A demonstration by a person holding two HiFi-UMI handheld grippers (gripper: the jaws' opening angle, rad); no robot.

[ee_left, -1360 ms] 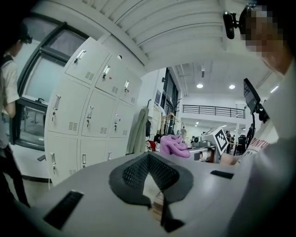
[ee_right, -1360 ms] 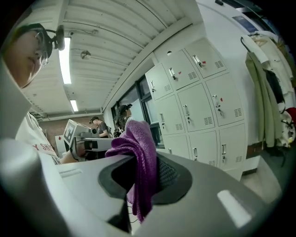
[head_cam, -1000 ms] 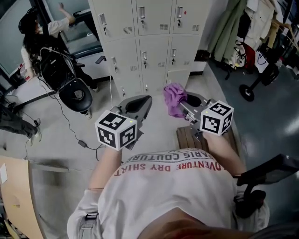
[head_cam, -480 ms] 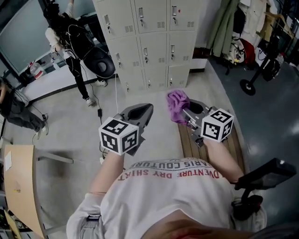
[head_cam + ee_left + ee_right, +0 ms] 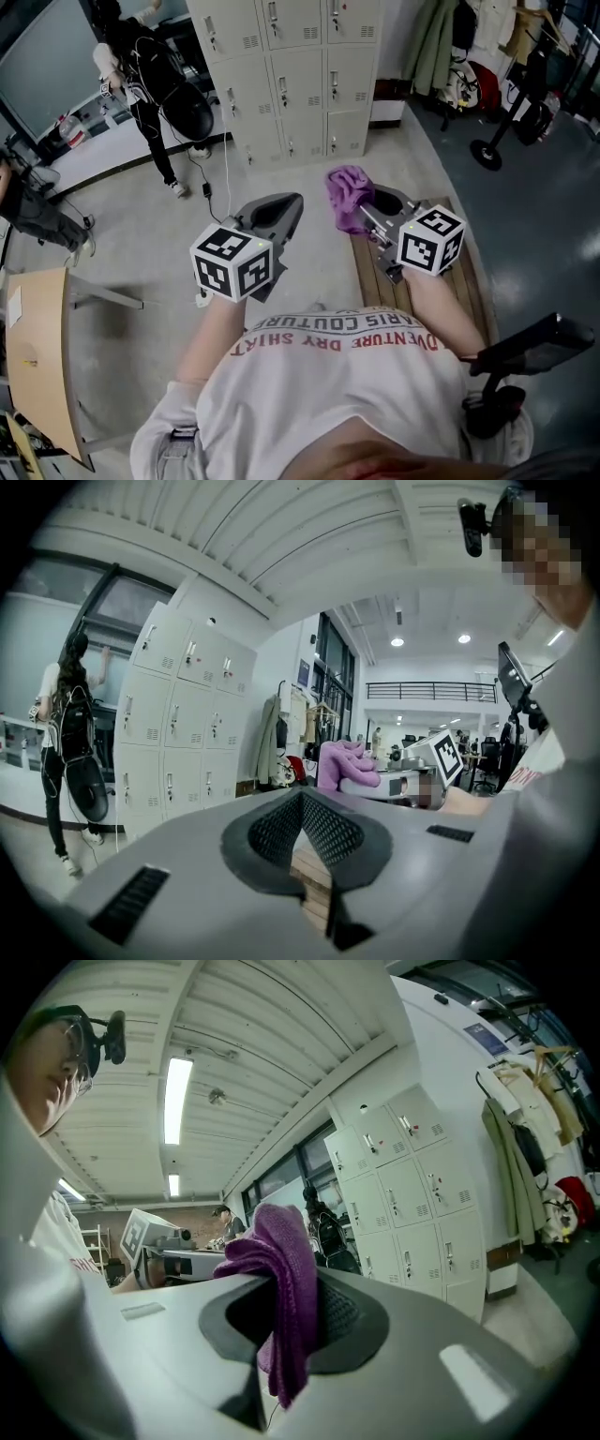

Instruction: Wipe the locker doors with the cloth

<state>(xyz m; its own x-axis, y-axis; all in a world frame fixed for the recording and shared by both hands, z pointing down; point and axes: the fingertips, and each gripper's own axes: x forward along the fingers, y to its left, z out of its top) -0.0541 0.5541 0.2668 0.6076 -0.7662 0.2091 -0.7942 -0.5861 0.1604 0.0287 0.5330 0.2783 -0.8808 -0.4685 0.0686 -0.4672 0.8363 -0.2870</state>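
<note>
r gripper (image 5: 367,214) jaws clamped on the purple cloth (image 5: 348,194), which bunches above the tips & hangs down btwn them. l gripper (image 5: 289,204) jaws closed tip to tip, nothing held. lockers (image 5: 300,75) ahead, well apart from cloth.
</note>
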